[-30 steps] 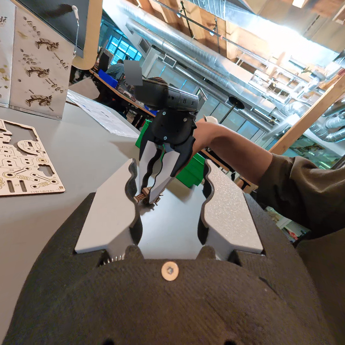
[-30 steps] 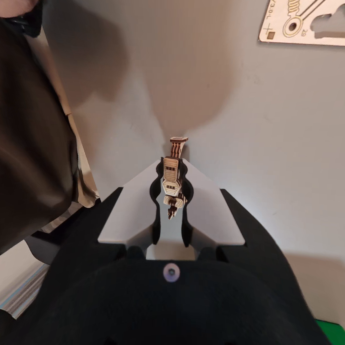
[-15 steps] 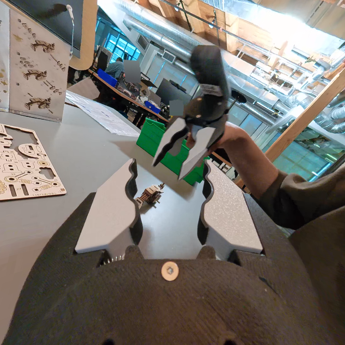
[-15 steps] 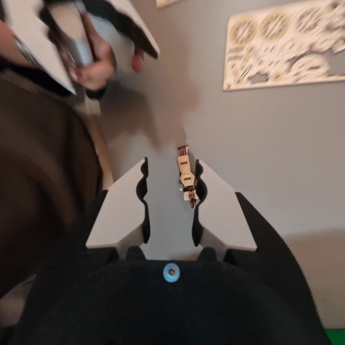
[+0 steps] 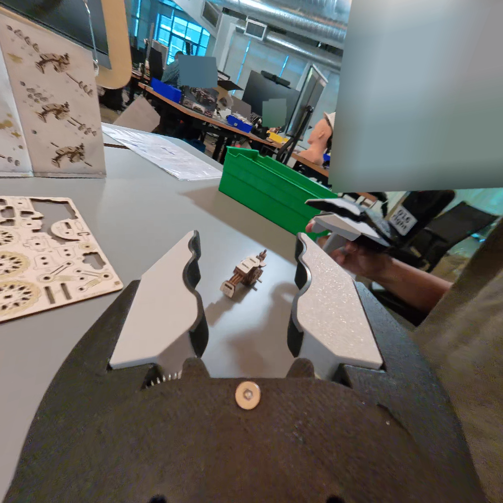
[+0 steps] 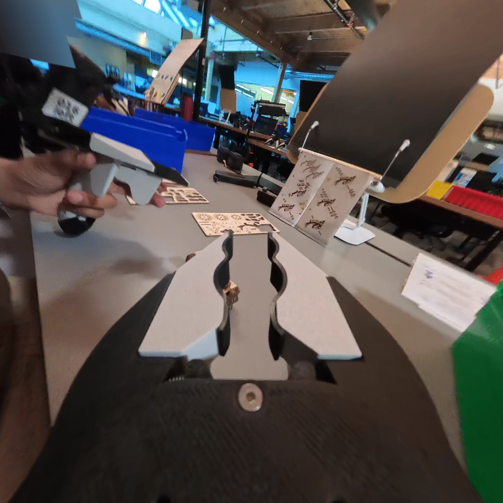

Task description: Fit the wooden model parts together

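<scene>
A small assembled wooden model point(image 5: 245, 272) lies on the grey table point(image 5: 152, 217), free of both grippers. My left gripper point(image 5: 247, 236) is open and empty, with the model in front of it between the lines of its fingers. My right gripper point(image 6: 250, 235) is open and empty; the model point(image 6: 231, 292) shows low between its fingers, partly hidden by the left one. In the left wrist view the right gripper point(image 5: 311, 212) hangs at the right, off the table surface. In the right wrist view the left gripper point(image 6: 163, 177) is at the upper left in a hand.
A punched wooden parts sheet point(image 5: 40, 258) lies left of the model; a second sheet point(image 6: 185, 196) lies farther off. An instruction stand point(image 5: 51, 109) stands at the back, beside a white lamp base point(image 6: 353, 234). A green bin point(image 5: 266, 190), blue bins point(image 6: 141, 136) and papers point(image 6: 446, 291) edge the table.
My right gripper opened, left the wooden model on the table, then rose and pulled away to the right. My left gripper stayed open and tilted down a little.
</scene>
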A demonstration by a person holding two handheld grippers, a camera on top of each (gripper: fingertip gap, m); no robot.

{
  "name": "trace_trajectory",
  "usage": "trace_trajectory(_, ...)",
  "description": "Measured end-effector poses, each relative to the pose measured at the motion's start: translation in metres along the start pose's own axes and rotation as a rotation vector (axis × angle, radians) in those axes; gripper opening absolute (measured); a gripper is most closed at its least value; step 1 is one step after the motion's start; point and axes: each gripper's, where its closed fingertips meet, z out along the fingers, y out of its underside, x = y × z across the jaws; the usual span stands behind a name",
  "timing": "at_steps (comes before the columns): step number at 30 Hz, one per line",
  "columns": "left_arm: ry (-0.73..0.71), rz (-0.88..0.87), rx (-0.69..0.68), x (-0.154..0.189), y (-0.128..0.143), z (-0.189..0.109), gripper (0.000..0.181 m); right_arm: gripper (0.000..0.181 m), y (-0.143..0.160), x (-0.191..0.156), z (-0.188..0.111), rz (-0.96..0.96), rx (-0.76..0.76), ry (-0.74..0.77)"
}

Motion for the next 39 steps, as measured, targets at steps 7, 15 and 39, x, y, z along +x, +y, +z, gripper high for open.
trace_trajectory(7, 0.121, -0.342, 0.085, -0.031, -0.017, 0.019, 0.066, 0.0, -0.002, 0.026, 0.016, 0.15, 0.01, -0.042)
trace_trajectory(15, 0.033, -0.235, 0.053, -0.039, -0.024, 0.026, 0.005, 0.0, 0.007, 0.067, 0.043, 0.27, -0.088, 0.221)
trace_trajectory(39, -0.22, 0.009, 0.004, -0.046, -0.011, 0.016, 0.0, 0.007, 0.011, 0.061, 0.055, 0.404, -0.032, 0.245)
